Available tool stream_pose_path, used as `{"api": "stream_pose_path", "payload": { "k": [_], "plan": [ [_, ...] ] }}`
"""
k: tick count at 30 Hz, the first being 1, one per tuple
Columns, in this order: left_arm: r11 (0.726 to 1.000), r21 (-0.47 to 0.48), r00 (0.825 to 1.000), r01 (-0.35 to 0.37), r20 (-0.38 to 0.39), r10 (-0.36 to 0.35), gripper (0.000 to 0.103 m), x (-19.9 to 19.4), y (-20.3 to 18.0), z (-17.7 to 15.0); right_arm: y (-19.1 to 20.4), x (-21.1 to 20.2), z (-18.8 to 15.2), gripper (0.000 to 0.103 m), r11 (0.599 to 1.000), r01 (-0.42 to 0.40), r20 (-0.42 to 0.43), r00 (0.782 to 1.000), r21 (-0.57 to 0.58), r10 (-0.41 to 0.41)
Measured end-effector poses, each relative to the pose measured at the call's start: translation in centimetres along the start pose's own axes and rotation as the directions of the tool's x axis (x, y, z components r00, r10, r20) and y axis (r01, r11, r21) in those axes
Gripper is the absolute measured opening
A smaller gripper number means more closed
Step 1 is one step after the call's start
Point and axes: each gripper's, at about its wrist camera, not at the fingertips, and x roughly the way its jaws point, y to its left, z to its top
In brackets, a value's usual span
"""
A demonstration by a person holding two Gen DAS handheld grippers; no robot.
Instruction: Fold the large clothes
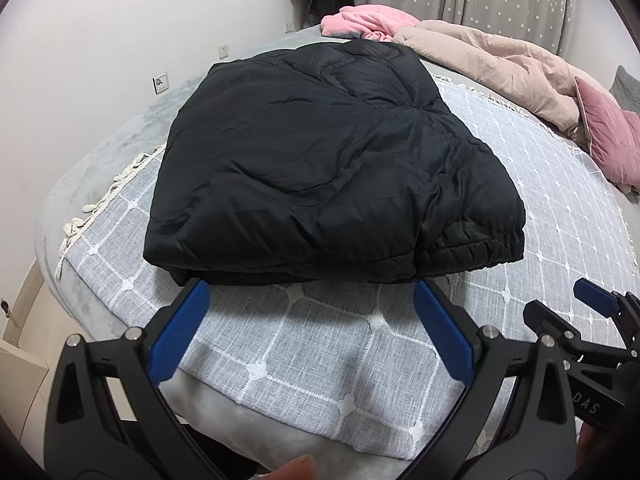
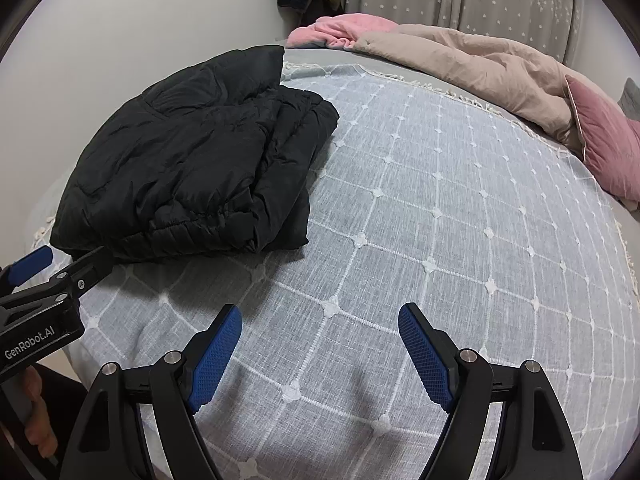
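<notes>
The black quilted puffer jacket [image 1: 320, 160] lay folded into a compact, roughly square bundle on the grey bed throw with a white grid pattern [image 1: 360, 340], toward the left side of the bed as the right wrist view showed it. Its elasticated hem [image 1: 472, 246] faced the near edge, with layered folds visible on the bundle's right side.

The left gripper [image 1: 312, 328] hung just short of the bundle's near edge, fingers spread wide with only the throw between them; the tips were close to the jacket, but contact could not be confirmed. The right gripper [image 2: 320, 350] hung over bare throw to the right of the jacket, well clear of it, fingers likewise spread and holding nothing.

Judgement: the folding appeared complete or nearly so. The bundle sat tidy, no sleeve trailed, and neither gripper had hold of it. The step in hand read as a pause after the last fold.

If anything remained, the next move would call for pressing the puffy layers flat or squaring the right-hand folds, since padded fabric tends to spring open.

A beige crumpled duvet [image 2: 460, 64], a pink garment [image 2: 340, 30] and a dusky pink cushion [image 2: 608, 140] lay at the far side of the bed, untouched.
</notes>
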Motion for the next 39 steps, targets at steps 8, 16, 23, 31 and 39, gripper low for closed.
{"api": "stream_pose_path", "payload": {
  "k": [8,16,23,31,39],
  "plan": [
    [1.0,-0.001,1.0,0.0,0.001,0.0,0.101,-0.08,-0.07,-0.05,0.02,0.15,-0.06,0.082,1.0,-0.001,-0.008,1.0,-0.003,0.001],
    [1.0,-0.001,1.0,-0.001,0.0,0.001,0.101,-0.08,-0.07,-0.09,0.05,0.26,-0.1,0.082,1.0,-0.003,-0.011,1.0,-0.002,0.003],
    [1.0,-0.001,1.0,0.0,-0.001,0.0,0.101,-0.12,-0.11,-0.1,-0.01,0.29,-0.13,0.082,1.0,-0.004,-0.013,1.0,-0.001,0.004],
    [1.0,-0.001,1.0,-0.001,0.001,0.001,0.101,-0.11,-0.15,-0.11,-0.07,0.33,-0.28,0.082,1.0,-0.006,-0.014,1.0,-0.001,0.006],
    [1.0,-0.001,1.0,0.0,0.002,0.0,0.101,-0.15,-0.19,-0.13,-0.28,0.31,-0.39,0.082,1.0,-0.007,-0.013,1.0,0.0,0.007]
  ]
}}
